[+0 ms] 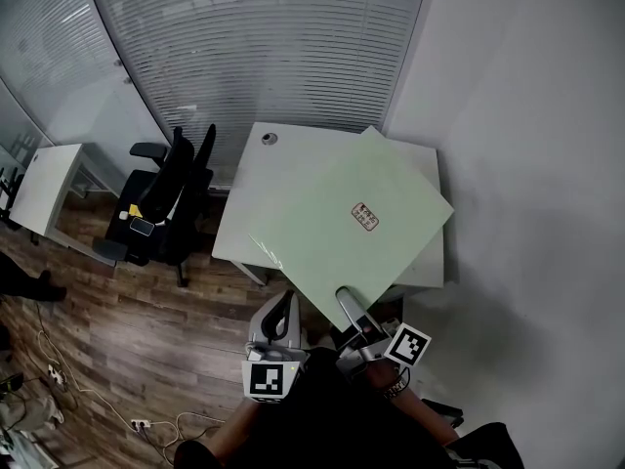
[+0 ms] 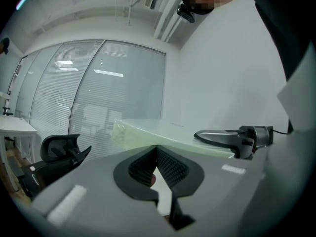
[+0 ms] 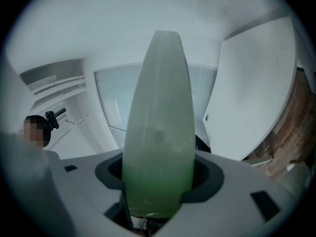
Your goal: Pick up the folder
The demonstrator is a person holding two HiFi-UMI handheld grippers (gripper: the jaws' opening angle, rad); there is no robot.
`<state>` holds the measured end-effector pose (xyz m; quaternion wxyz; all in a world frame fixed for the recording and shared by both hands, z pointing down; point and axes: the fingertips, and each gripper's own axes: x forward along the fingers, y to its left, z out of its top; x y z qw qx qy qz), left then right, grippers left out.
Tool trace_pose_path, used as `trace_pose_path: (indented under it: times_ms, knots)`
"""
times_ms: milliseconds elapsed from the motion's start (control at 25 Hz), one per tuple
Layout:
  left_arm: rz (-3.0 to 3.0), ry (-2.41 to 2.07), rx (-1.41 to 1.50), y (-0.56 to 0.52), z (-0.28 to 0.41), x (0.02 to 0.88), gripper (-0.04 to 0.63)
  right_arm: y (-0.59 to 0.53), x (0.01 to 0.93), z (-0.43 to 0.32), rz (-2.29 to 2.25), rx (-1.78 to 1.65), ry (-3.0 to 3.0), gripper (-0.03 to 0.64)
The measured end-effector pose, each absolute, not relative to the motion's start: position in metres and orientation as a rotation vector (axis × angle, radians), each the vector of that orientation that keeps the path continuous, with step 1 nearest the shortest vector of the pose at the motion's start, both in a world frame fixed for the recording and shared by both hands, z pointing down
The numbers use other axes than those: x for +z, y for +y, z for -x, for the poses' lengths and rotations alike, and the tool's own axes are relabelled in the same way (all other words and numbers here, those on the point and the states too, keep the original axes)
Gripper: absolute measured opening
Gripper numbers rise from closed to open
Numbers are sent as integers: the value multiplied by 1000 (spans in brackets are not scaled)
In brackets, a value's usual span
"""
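Here, your right gripper (image 1: 354,311) is clamped on the near corner of a pale green folder (image 1: 352,228). In the right gripper view the folder (image 3: 158,107) runs edge-on straight out from between the two jaws and fills the gap between them. From the head view the folder lies turned at an angle over a white desk (image 1: 256,198), covering most of the right part of the desktop. Its near corner reaches past the front edge of the desk toward you. You cannot tell whether its far edge touches the desk. A small label with red print (image 1: 365,217) sits near the middle of the folder's upper face.

Your left gripper (image 1: 286,309) hangs just to the left of the right one, in front of the desk and apart from the folder. In the left gripper view its jaws are together with nothing between them, and the folder (image 2: 148,132) and the right gripper (image 2: 219,136) show beyond them to the right.

A round cable grommet (image 1: 269,138) is in the far left corner of the desk. A black office chair (image 1: 161,198) stands on the wood floor (image 1: 127,330) left of the desk. A glass wall with blinds (image 1: 264,47) runs behind both.
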<state>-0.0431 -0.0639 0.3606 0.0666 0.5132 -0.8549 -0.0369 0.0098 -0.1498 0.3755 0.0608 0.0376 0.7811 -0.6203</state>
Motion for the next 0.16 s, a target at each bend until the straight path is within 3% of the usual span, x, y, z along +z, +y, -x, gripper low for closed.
trace_pose_path:
  times_ms: [160]
  knots:
    - [-1539, -2579, -125, -63, 47, 359, 5, -149, 376, -8, -107, -1884, 2357, 272]
